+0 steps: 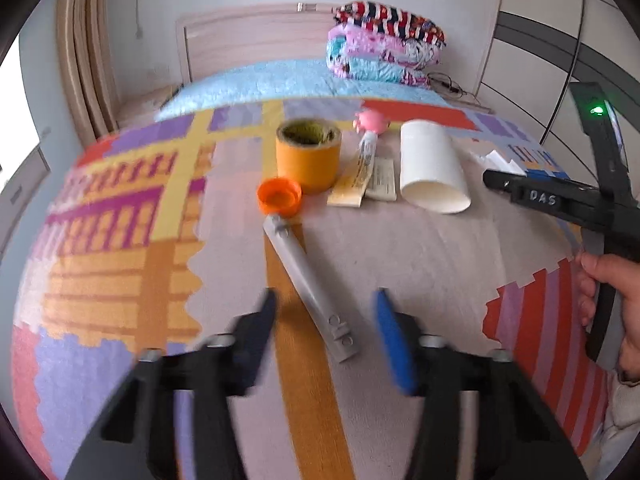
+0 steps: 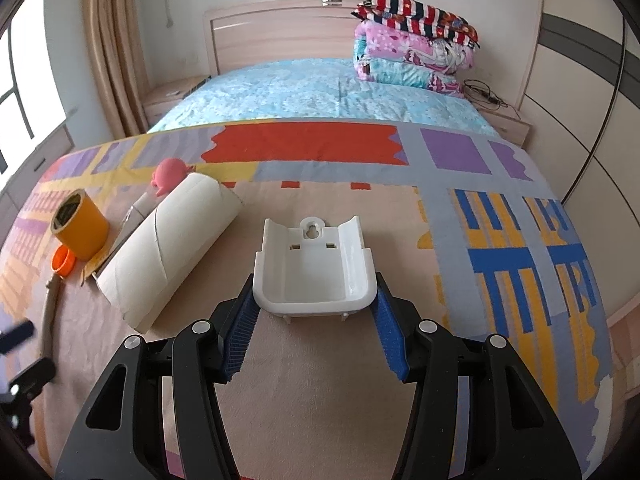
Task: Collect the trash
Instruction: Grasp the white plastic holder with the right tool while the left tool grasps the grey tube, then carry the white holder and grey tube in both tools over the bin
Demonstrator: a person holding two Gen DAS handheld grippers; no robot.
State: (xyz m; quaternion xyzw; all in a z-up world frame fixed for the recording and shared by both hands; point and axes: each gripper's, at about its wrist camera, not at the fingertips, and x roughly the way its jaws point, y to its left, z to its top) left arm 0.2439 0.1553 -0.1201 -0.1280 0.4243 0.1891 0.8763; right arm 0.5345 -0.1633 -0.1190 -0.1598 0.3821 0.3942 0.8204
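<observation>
My right gripper (image 2: 316, 312) clamped the white holder (image 2: 316, 264); a loose grip could have let it tip onto the blanket (image 2: 320, 380). My left gripper (image 1: 326, 336) stood part open, empty, over the grey clip (image 1: 308, 284), which only the left view showed whole. Blur risked a misjudged closure.

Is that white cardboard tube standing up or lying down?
Lying down. The white cardboard tube rests on its side on the patterned blanket, its open end facing the camera.
</observation>
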